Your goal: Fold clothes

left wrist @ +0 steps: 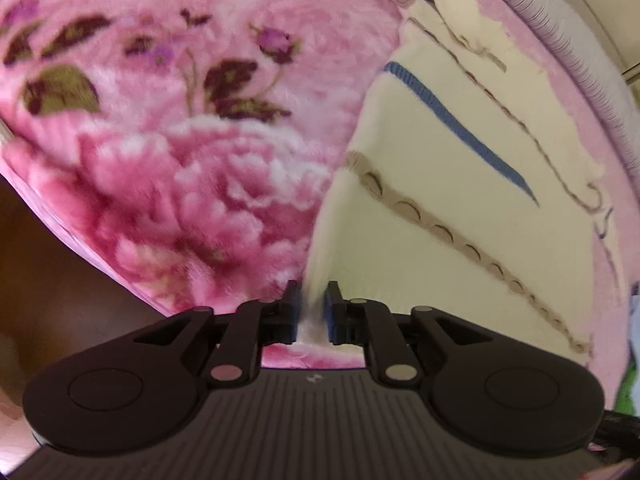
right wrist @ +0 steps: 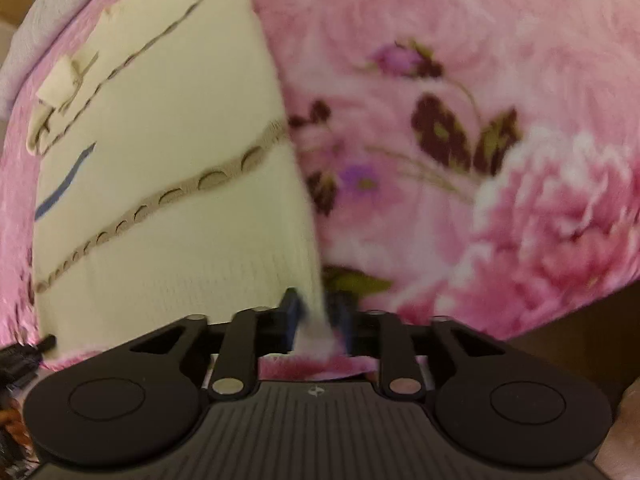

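Observation:
A cream knitted sweater (left wrist: 460,200) with a blue stripe and tan scalloped bands lies spread on a pink floral blanket (left wrist: 160,140). My left gripper (left wrist: 313,314) is shut on the sweater's near left corner, with cream cloth pinched between its blue pads. In the right wrist view the same sweater (right wrist: 168,160) fills the left half. My right gripper (right wrist: 318,320) is shut on its near right corner, and the hem bunches between the fingers. Both views are blurred by motion.
The pink blanket (right wrist: 480,140) covers a bed whose near edge drops to dark brown floor (left wrist: 60,280). A pale grey ribbed edge (left wrist: 580,60) runs along the far side. Something green and blue (left wrist: 632,360) shows at the right border.

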### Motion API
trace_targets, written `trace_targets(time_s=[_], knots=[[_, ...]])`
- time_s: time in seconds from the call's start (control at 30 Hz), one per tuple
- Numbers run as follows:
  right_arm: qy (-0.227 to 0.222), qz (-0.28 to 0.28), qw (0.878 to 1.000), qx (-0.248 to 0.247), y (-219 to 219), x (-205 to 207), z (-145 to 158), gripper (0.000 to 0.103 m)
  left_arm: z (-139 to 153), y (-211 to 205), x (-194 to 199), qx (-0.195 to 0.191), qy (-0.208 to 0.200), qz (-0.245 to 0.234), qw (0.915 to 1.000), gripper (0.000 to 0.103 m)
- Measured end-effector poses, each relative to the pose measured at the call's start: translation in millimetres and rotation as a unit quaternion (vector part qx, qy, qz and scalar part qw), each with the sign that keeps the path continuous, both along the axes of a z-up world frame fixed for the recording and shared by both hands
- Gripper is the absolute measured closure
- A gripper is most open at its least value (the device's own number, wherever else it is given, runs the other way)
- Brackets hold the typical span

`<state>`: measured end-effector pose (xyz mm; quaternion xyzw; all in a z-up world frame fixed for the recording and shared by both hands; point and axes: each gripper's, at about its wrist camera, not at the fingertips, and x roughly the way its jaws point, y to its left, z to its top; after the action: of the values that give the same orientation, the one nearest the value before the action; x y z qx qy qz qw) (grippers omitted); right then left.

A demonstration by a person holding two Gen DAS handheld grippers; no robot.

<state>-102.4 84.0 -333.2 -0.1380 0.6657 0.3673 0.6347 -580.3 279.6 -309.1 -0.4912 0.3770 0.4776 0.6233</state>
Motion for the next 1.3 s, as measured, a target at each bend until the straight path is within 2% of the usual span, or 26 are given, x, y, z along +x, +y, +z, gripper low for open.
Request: trace_targets(time_s=[0.03, 0.1, 0.17, 0.23, 0.3, 0.37, 0.4, 0.47, 0.53, 0.67, 0.7, 0.73, 0.77, 0.8, 0.87, 0.9, 0.97, 1.0, 1.03, 1.07, 1.13, 1.17, 1.23, 1.27, 1.3], knots=[[-0.017, 0.0, 1.0, -0.004, 4.2, 3.5, 7.9, 0.064, 6.0, 1.0, 2.5, 0.01, 0.015, -0.006, 0.9998, 0.09], [-0.049, 0.003, 0.999, -0.002, 14.4, 10.2, 24.0, 0.062, 21.8, 1.4, 9.3, 0.045, 0.047, -0.03, 0.9974, 0.09], [-0.08, 0.014, 0.996, 0.027, 31.5, 13.9, 40.3, 0.062, 34.2, 3.4, 17.1, 0.077, 0.073, -0.056, 0.9928, 0.089], [-0.106, 0.025, 0.992, 0.06, 52.1, 14.6, 51.4, 0.063, 34.3, 11.4, 28.7, 0.094, 0.075, -0.095, 0.9882, 0.088], [-0.108, 0.04, 0.99, 0.086, 75.3, 11.4, 48.2, 0.063, 22.4, 20.4, 41.3, 0.082, 0.078, -0.138, 0.9839, 0.087], [-0.102, 0.047, 0.991, 0.07, 97.5, 6.0, 32.5, 0.064, 5.3, 34.3, 57.7, 0.065, 0.091, -0.172, 0.9788, 0.087], [-0.101, 0.049, 0.993, 0.041, 110.5, 3.9, 21.9, 0.065, -0.4, 43.2, 65.7, 0.061, 0.093, -0.184, 0.9767, 0.087], [-0.111, 0.035, 0.993, 0.011, 125.5, 4.3, 17.3, 0.064, 1.3, 67.1, 80.1, 0.075, 0.08, -0.209, 0.9718, 0.086], [-0.116, 0.01, 0.993, 0.031, 137.5, 7.7, 21.7, 0.065, 3.8, 96.5, 94.7, 0.085, 0.052, -0.222, 0.9701, 0.083], [-0.144, -0.026, 0.989, 0.018, 171.7, 23.6, 23.9, 0.063, 7.4, 158.6, 123.6, 0.095, -0.015, -0.233, 0.9677, 0.081], [-0.144, -0.043, 0.988, 0.017, 178.2, 29.7, 23.2, 0.062, 8.3, 174.1, 130.8, 0.097, -0.031, -0.236, 0.9664, 0.08], [-0.142, -0.06, 0.988, 0.016, 184.7, 35.3, 21.1, 0.062, 9.2, 189.6, 138.0, 0.1, -0.048, -0.239, 0.9648, 0.073], [-0.14, -0.075, 0.987, 0.015, 190.9, 40.4, 19.0, 0.062, 7.9, 204.9, 143.7, 0.095, -0.071, -0.226, 0.9669, 0.065], [-0.139, -0.085, 0.986, 0.016, 195.1, 43.1, 17.3, 0.059, 3.6, 219.9, 147.4, 0.082, -0.104, -0.191, 0.9726, 0.062], [-0.138, -0.104, 0.985, 0.017, 203.4, 47.9, 13.9, 0.055, -11.1, 250.7, 152.1, 0.047, -0.16, -0.111, 0.9798, 0.061], [-0.136, -0.106, 0.985, 0.012, 206.8, 46.6, 12.0, 0.054, -19.8, 264.2, 153.7, 0.031, -0.18, -0.07, 0.9806, 0.061], [-0.128, -0.102, 0.986, 0.002, 213.5, 43.8, 7.4, 0.053, -39.0, 284.6, 157.5, 0.009, -0.193, -0.006, 0.9811, 0.063], [-0.125, -0.098, 0.987, -0.001, 217.4, 43.3, 5.1, 0.05, -48.9, 293.2, 159.5, -0.001, -0.202, 0.02, 0.9792, 0.066], [-0.122, -0.093, 0.988, -0.004, 222.1, 42.4, 2.6, 0.047, -58.6, 300.0, 161.2, -0.012, -0.217, 0.042, 0.9752, 0.075], [-0.121, -0.088, 0.989, -0.006, 224.1, 41.7, -0.2, 0.044, -65.9, 305.5, 162.7, -0.023, -0.232, 0.057, 0.9708, 0.099], [-0.118, -0.079, 0.99, -0.015, 228.5, 42.0, -6.9, 0.044, -70.4, 311.5, 163.2, -0.04, -0.263, 0.075, 0.9611, 0.1], [-0.117, -0.073, 0.99, -0.019, 230.8, 42.2, -10.0, 0.044, -62.5, 311.5, 157.2, -0.033, -0.285, 0.084, 0.9542, 0.101], [-0.113, -0.061, 0.991, -0.026, 235.6, 44.1, -10.9, 0.042, -32.7, 310.2, 134.9, 0.006, -0.328, 0.094, 0.9399, 0.101], [-0.111, -0.055, 0.992, -0.029, 238.0, 45.2, -10.9, 0.042, -13.5, 307.4, 111.3, 0.033, -0.329, 0.106, 0.9378, 0.101], [-0.109, -0.049, 0.992, -0.032, 240.4, 46.2, -10.9, 0.041, 0.6, 302.3, 81.7, 0.053, -0.307, 0.128, 0.9417, 0.101]])
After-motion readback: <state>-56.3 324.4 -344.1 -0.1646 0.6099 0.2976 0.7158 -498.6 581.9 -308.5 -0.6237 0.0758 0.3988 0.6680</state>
